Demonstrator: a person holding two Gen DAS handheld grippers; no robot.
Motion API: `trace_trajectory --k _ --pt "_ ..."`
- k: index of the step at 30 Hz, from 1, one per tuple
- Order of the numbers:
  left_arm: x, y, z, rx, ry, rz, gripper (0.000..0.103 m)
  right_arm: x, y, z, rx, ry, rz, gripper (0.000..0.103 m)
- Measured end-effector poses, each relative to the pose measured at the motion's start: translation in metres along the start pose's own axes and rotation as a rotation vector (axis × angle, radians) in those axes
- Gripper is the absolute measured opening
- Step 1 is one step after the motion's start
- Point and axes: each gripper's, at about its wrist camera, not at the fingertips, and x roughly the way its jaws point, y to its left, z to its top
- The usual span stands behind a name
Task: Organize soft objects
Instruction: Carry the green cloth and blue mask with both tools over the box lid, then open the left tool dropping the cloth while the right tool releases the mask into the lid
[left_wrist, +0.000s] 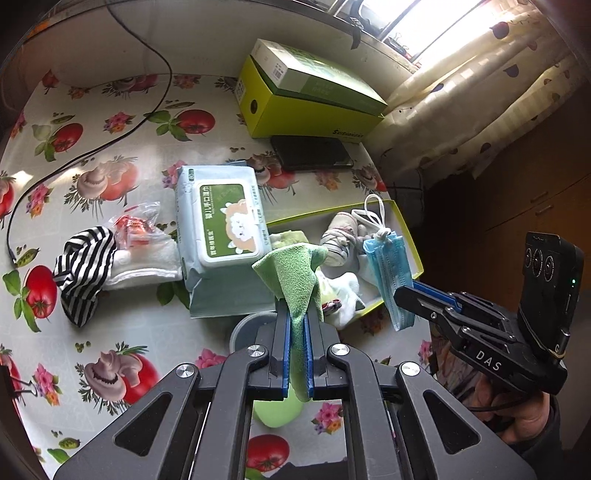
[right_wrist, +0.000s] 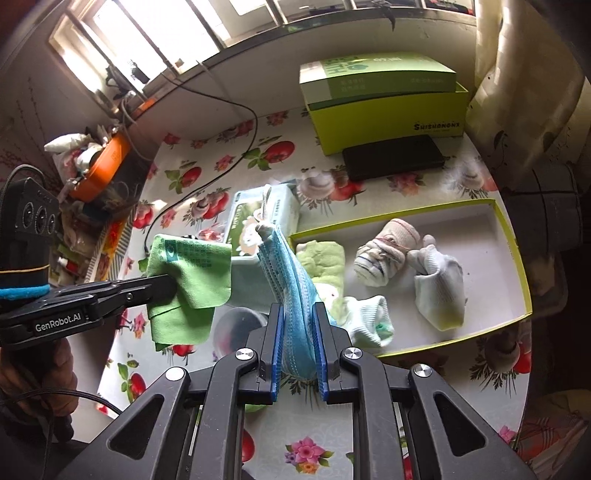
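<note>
A stack of blue face masks (right_wrist: 291, 291) is clamped between the closed jaws of the right gripper (right_wrist: 298, 314), its long axis running up and away from the jaws, directly above the near-left corner of the shallow tray (right_wrist: 515, 258). A green cloth (left_wrist: 295, 277) is pinched in the left gripper (left_wrist: 298, 314), held just outside the tray's left edge. The tray, where socks (right_wrist: 384, 251) are gathered, is judged nearer the right gripper.

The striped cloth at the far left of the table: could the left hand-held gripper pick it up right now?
Probably not yet. The left hand-held gripper is shut on a green cloth, so it has no free grip. The striped cloth itself lies uncovered on the table, with nothing on top.
</note>
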Motion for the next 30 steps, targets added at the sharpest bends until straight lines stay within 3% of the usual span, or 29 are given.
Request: trace_trajectory --k 11,24,28,30 --pt "0.032 -0.036 0.022 0.080 0.051 -0.017 0.006 -0.006 -0.084 0.005 0.144 -0.029 -0.101 0.014" --pt "0.060 -0.065 0.041 0.141 0.081 -0.010 0.006 0.035 -0.143 0.020 0.179 0.041 -0.194 0.015" --pt "0.069 -0.071 0.048 0.150 0.091 -0.004 0.006 0.050 -0.153 0.022 0.189 0.067 -0.214 0.021" --pt "0.073 -0.074 0.051 0.155 0.097 -0.003 0.006 0.053 -0.155 0.020 0.204 0.074 -0.208 0.031"
